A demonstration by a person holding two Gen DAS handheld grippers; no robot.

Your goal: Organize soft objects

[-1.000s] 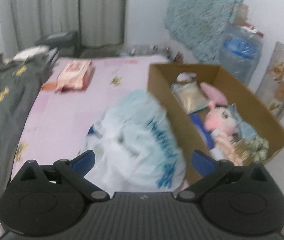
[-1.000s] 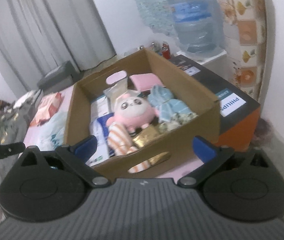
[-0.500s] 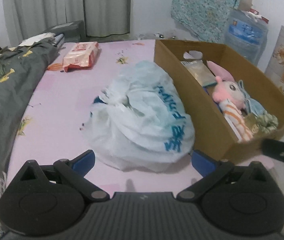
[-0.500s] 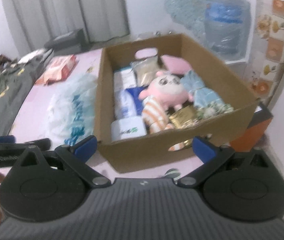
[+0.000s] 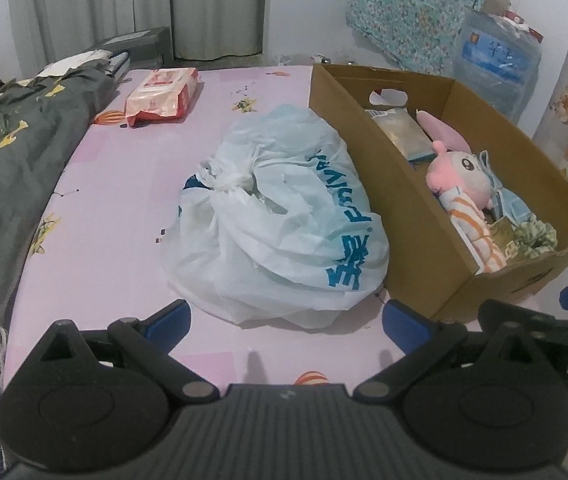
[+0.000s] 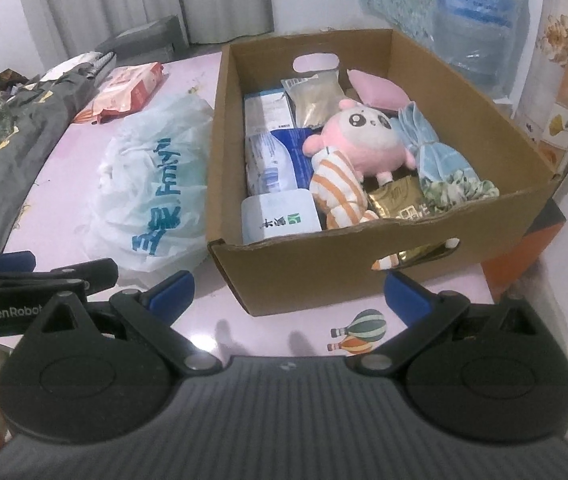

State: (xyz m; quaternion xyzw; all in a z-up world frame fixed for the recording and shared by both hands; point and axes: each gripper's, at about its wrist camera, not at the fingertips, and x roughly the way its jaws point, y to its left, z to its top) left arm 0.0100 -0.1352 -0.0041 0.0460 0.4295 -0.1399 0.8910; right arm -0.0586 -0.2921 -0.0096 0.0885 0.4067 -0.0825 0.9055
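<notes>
The bed sheet is pale pink with small printed balloons in orange and green. On it lies a white plastic bag with blue letters. The cardboard box is plain brown. Inside, the plush toy is pink with a white face and dark eyes, and its body has orange and white stripes. Beside it is a light blue cloth, a green and white flowered fabric and a gold packet. The blanket is dark grey with yellow shapes. Both tongs are black with blue tips.
</notes>
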